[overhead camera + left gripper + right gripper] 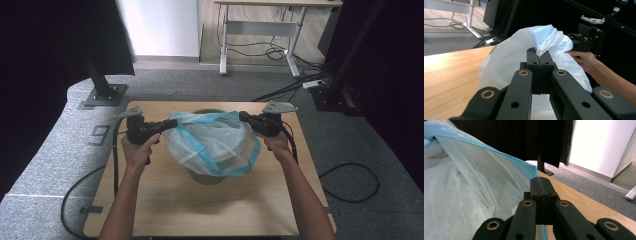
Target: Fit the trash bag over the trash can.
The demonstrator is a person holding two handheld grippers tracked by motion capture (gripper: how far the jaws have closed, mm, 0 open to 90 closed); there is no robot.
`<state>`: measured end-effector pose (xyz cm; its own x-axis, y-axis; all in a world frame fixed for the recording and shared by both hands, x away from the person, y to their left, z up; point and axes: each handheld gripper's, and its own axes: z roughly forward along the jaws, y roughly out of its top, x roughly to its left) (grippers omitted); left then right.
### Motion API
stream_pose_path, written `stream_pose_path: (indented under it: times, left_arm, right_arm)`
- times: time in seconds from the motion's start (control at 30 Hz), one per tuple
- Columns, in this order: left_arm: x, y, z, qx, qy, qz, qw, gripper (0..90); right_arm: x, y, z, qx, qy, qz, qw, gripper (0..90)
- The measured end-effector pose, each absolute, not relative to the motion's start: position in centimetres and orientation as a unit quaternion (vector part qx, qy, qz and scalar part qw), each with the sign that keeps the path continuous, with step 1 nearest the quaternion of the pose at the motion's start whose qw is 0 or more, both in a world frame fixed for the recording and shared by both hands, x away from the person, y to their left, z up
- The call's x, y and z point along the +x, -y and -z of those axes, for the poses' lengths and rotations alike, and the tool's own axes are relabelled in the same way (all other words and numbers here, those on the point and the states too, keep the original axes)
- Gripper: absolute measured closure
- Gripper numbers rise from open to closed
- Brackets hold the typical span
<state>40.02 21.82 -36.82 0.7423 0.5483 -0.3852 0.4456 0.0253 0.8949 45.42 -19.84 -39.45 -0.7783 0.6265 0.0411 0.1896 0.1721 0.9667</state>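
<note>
A translucent white bag (215, 140) with a blue rim is draped over a green bin (207, 177) in the middle of the wooden table (150, 205). My left gripper (172, 122) is at the bag's left side, shut on a fold of the plastic (506, 62), which runs out from between its closed tips (540, 53). My right gripper (242, 116) is at the bag's far right corner, jaws together on the blue rim (524, 168); the film (461, 195) hangs to the left of the tips (540, 180). The bag is stretched between both grippers and hides most of the bin.
A black post on a base plate (102, 95) stands beyond the table's far left corner, and another (335, 95) at the far right. A white-legged desk (260, 30) and loose cables (350, 182) are on the grey floor around the table.
</note>
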Motion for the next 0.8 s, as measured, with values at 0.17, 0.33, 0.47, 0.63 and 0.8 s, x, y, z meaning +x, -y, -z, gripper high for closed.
stream_pose_path:
  times: [0.17, 0.33, 0.47, 0.63, 0.8]
  left_arm:
    - [41.0, -22.0, 37.1, 0.695, -0.381, -0.044, 0.608, 89.1]
    - [42.6, -21.9, 37.2, 0.700, -0.390, -0.046, 0.597, 89.0]
    - [43.7, -22.1, 37.6, 0.697, -0.401, -0.044, 0.592, 89.0]
    - [44.3, -22.5, 38.7, 0.695, -0.428, -0.043, 0.576, 89.0]
    - [44.7, -22.7, 39.9, 0.696, -0.446, -0.040, 0.562, 88.9]
  right_arm:
    - [45.7, 20.3, 39.4, 0.293, -0.736, -0.573, 0.210, 89.0]
    - [46.2, 20.5, 39.5, 0.314, -0.727, -0.566, 0.228, 89.0]
    - [46.8, 20.1, 39.5, 0.325, -0.726, -0.558, 0.238, 89.0]
    - [48.0, 18.9, 40.3, 0.345, -0.733, -0.539, 0.231, 89.0]
    - [48.8, 18.1, 41.6, 0.371, -0.738, -0.523, 0.209, 89.0]
